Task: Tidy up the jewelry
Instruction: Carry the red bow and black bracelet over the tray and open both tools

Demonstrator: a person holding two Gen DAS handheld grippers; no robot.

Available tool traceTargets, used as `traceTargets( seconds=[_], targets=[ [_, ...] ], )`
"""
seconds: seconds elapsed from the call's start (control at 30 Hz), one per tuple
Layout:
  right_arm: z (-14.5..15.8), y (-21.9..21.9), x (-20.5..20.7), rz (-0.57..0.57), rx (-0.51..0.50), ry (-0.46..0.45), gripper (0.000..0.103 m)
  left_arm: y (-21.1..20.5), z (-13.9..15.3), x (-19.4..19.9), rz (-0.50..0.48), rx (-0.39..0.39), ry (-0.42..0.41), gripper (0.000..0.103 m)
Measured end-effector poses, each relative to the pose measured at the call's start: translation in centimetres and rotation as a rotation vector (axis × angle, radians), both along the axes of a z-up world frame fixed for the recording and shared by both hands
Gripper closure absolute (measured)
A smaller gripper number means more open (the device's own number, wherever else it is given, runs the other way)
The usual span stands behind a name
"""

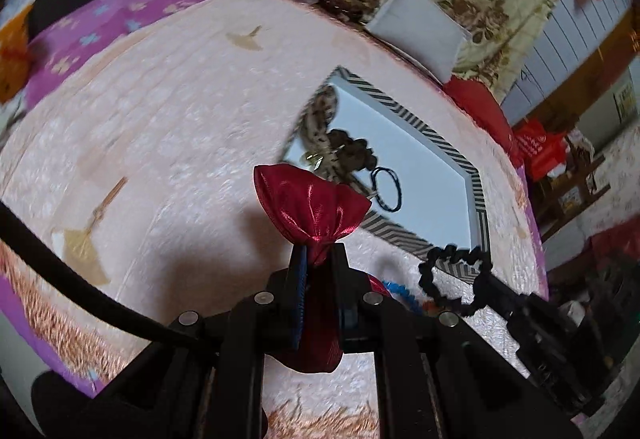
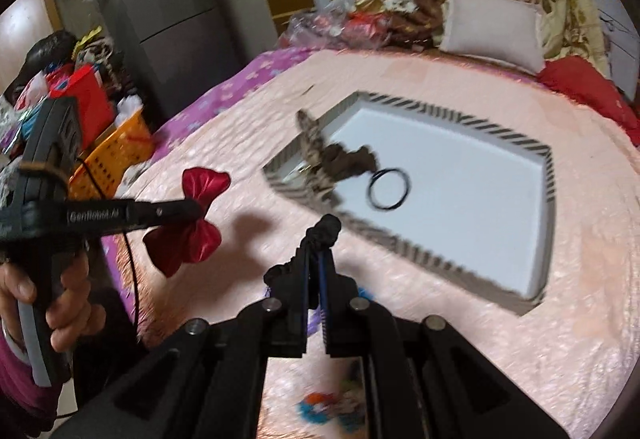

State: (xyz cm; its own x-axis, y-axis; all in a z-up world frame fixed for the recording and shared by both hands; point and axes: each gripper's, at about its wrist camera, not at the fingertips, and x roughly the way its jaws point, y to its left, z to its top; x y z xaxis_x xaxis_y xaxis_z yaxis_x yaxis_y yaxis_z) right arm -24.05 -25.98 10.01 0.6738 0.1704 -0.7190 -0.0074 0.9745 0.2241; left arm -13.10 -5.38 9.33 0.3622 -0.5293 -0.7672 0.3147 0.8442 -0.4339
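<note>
In the left wrist view my left gripper (image 1: 320,253) is shut on the knot of a shiny red bow (image 1: 312,199), held above the pink bedspread. My right gripper (image 2: 316,259) is shut on a black scrunchie (image 2: 324,229), also off the bed; both appear at the right of the left wrist view as right gripper (image 1: 486,279) and scrunchie (image 1: 448,275). Ahead lies a white tray with a striped rim (image 2: 500,135). In it are a leopard-print hair band (image 2: 310,131), a brown scrunchie (image 2: 352,159) and a thin black hair tie (image 2: 389,189).
A person's hand (image 2: 60,303) grips the left tool. A blue and orange item (image 2: 324,407) lies on the bed under my right gripper. A white pillow (image 2: 492,27), floral quilt and clutter fill the far side. An orange basket (image 2: 116,155) and grey fridge (image 2: 168,11) stand left.
</note>
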Motion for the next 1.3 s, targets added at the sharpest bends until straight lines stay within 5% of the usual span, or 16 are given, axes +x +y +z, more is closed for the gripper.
traceTargets(
  seconds=[0.57,0.8,1.1,1.23,1.3],
  targets=[
    [-1.5,-8.4,9.7,-0.192,0.1,0.025,0.099,-10.0,0.3,8.9,-0.093,0.145,-0.118,0.103],
    [-3.6,-10.6,14.7,-0.237,0.225,0.048,0.099,-12.7,0.0,13.7,-0.116,0.142,-0.105,0.103],
    [-9.4,-11.2,18.8,-0.26,0.337,0.181,0.099,-13.9,-4.1,17.2,-0.103,0.182,-0.028,0.103],
    [-10.2,-11.2,18.7,-0.276,0.354,0.208,0.091,-13.8,-5.2,17.7,-0.091,0.179,0.003,0.098],
    [-10.2,-11.5,18.2,-0.284,0.372,0.2,0.073,-13.3,-5.3,17.9,-0.075,0.157,0.01,0.088]
  ],
)
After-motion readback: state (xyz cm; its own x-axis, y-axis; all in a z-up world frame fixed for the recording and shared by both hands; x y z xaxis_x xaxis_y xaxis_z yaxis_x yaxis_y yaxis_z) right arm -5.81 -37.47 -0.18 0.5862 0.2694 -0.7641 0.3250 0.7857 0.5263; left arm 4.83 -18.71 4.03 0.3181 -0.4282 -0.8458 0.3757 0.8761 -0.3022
